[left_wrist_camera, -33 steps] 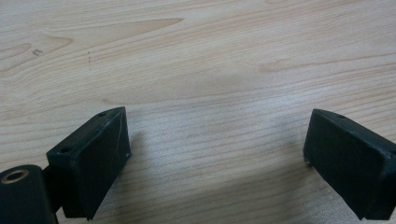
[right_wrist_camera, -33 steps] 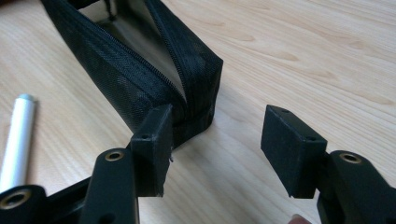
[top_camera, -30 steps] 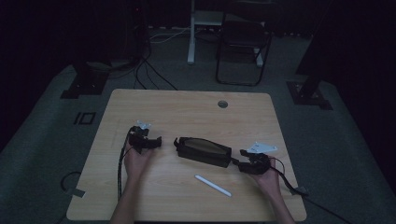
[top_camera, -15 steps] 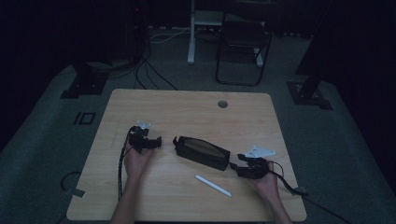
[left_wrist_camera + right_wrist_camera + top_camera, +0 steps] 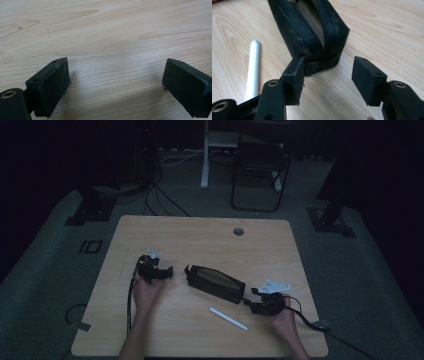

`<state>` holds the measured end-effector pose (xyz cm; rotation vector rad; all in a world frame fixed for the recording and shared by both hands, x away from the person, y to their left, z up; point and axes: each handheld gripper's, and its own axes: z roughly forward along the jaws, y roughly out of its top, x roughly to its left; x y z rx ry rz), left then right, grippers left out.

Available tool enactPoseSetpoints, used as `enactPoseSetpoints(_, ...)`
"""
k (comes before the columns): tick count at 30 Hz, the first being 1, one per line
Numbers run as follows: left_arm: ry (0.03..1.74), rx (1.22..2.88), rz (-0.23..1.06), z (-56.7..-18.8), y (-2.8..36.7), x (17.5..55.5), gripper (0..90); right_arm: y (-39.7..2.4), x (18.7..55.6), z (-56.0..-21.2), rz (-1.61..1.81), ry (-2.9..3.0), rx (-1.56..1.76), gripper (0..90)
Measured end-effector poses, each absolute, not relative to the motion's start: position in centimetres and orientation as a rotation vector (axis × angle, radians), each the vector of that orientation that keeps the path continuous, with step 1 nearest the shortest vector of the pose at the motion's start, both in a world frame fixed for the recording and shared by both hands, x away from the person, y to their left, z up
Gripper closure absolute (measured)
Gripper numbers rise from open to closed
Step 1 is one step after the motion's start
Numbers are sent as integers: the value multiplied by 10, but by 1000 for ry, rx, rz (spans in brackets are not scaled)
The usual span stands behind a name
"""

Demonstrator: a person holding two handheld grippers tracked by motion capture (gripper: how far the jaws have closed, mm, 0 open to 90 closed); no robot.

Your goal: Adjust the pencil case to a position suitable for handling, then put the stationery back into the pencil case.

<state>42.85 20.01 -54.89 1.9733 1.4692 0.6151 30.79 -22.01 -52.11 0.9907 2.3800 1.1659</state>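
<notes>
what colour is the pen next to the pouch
White pen, with a pale greyish tip; clearest in the right gripper view.

The black pouch (image 5: 312,30) is cut off by the top edge; its contents stay dim.

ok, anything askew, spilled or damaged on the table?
Nothing stands out. The black pencil case lies diagonally, unzipped, with a white pen loose on the table beside it. Both grippers, left and right, are open.
</notes>
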Motion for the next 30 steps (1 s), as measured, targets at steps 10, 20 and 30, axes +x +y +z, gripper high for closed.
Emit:
enactPoseSetpoints(10,1469,1974,615,-549,200,429,77,-219,297,-513,1174,2364,957,441)
enactPoseSetpoints(20,1470,1973,616,-549,200,429,79,-224,286,-498,1209,2338,971,449)
enactPoseSetpoints(30,1471,1972,617,-549,200,429,81,-216,277,-483,1219,2344,948,361)
